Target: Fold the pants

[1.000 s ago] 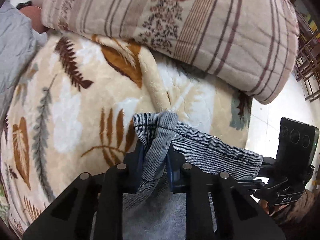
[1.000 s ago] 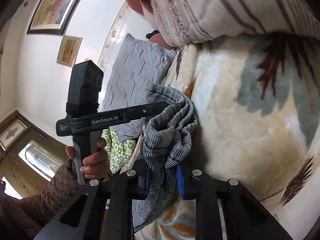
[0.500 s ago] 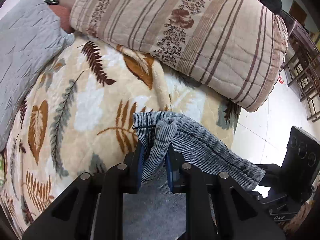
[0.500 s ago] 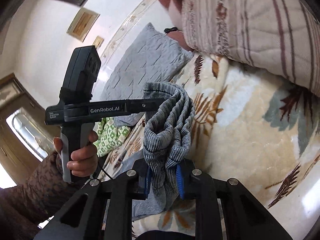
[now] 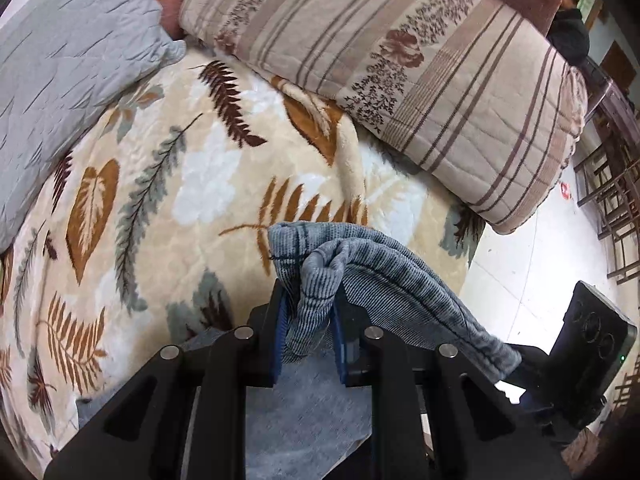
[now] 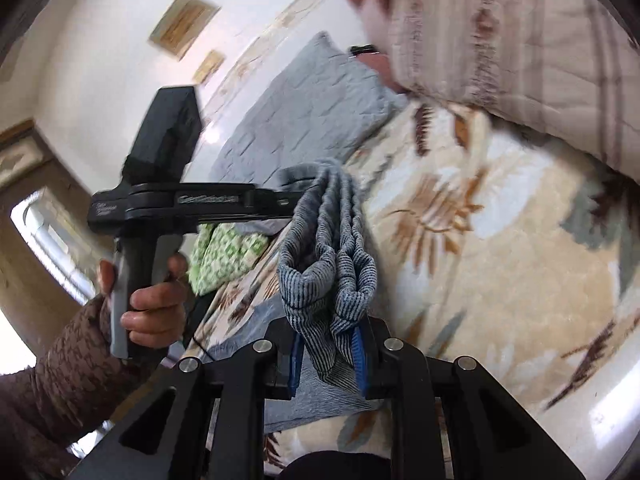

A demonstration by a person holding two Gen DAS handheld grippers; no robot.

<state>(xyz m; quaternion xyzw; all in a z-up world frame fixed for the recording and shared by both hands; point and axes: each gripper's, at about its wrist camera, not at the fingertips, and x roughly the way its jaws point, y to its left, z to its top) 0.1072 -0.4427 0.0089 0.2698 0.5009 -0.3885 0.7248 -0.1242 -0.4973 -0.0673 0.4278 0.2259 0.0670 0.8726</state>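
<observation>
Left wrist view: pants [image 5: 384, 280] are pinched by left gripper [image 5: 310, 334] and, bunched, by right gripper [image 6: 329, 350], held above the leaf-print blanket [image 5: 160, 200] near its floor-side edge.

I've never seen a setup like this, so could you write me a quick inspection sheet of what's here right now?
Surface: leaf-print blanket covering a bed.
Job's things: grey-blue pants, bunched, one edge held up between both tools, the rest hanging toward the blanket.
Clutter: grey pillow, striped floral quilt folded at the far side, green patterned cloth beside the bed.
Grippers: left tool shut on the pants; right tool shut on the pants.
Cables: a thin dark cord seems to hang below the person's left hand; hard to tell.
Surroundings: framed pictures on a white wall, wooden chairs on a light floor.
</observation>
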